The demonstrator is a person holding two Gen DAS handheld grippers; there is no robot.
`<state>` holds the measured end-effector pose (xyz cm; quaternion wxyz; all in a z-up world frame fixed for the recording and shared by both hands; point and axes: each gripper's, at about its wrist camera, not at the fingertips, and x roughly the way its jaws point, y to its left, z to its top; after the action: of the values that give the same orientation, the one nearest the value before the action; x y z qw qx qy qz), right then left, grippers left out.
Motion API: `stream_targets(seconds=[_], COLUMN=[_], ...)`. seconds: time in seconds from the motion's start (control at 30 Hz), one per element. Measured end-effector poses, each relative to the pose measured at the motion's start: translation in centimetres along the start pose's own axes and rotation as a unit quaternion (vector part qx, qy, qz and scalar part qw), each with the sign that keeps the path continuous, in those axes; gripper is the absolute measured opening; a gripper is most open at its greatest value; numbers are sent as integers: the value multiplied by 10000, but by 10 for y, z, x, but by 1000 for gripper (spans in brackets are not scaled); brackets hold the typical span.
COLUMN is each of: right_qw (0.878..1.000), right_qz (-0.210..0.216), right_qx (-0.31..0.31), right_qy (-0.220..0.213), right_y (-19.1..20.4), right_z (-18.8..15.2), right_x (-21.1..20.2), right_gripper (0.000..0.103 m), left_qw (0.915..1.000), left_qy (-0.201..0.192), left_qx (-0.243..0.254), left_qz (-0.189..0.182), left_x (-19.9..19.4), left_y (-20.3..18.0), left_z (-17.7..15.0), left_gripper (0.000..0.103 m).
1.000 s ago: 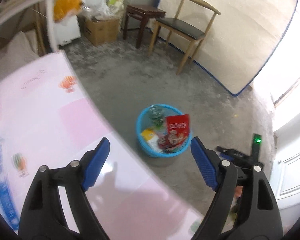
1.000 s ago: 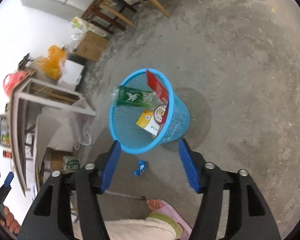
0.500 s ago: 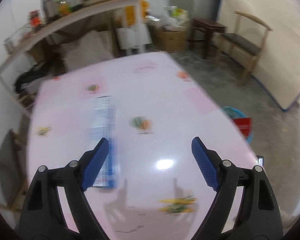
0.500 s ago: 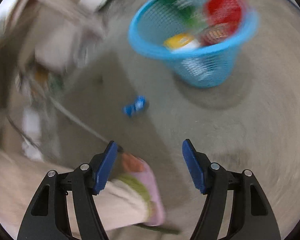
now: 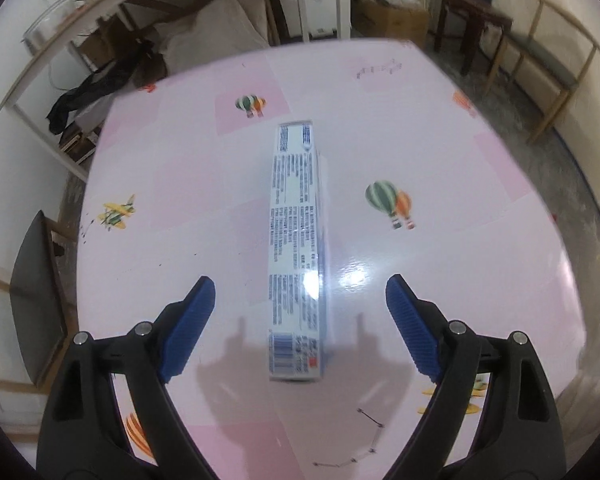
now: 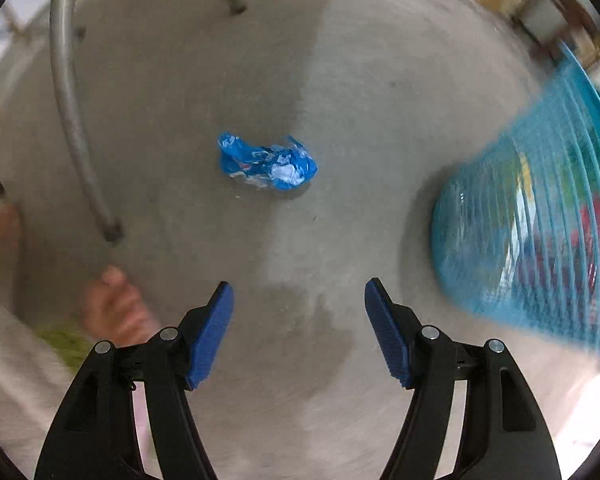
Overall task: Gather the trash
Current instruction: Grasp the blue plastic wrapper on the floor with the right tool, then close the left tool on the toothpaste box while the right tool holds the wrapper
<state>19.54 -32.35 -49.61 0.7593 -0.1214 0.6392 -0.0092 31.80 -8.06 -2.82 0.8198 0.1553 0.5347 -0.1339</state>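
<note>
Risk: right gripper [image 6: 299, 328], jaws wide and empty above crumpled blue wrapper [image 6: 267, 165], may crush or skid it; left gripper [image 5: 300, 330], equally wide, straddles long box [image 5: 296, 248].

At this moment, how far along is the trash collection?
Done: the blue mesh plastic basket already holds several wrappers. In hand: nothing; the left tongs and right tongs are both open. Left: the long white printed carton on the pink table, and the crumpled blue wrapper on the floor.
</note>
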Motion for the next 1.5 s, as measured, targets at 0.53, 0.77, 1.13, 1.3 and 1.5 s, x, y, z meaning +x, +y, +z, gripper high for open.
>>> stream_targets(seconds=[0.53,0.77,1.13,1.3,1.5], right_qw=[9740,9765,9858,9891,9815], right_qz=[-236,140,479,789,1543], right_qx=[-2254,-2094,-1368,-800,632], right_qy=[-80,490,844,954,946], right_y=[60,45,12,-10,-42], right_z=[90,117,125,118,81], right_x=[60,97,101,93,68], right_gripper=[79,73,43,30,26], left_qw=[9936,9877,9865,9873,9897], left_qy=[662,739,645,578,462], left_qx=[-814,-1208,-1268,-1211,-1097], left_qz=[-413,-659,-814,-850,-797], left_x=[70,80,82,80,79], left_y=[32,46,47,44,32], left_z=[10,9,8,9,11], left_gripper=[83,82,72,64,52])
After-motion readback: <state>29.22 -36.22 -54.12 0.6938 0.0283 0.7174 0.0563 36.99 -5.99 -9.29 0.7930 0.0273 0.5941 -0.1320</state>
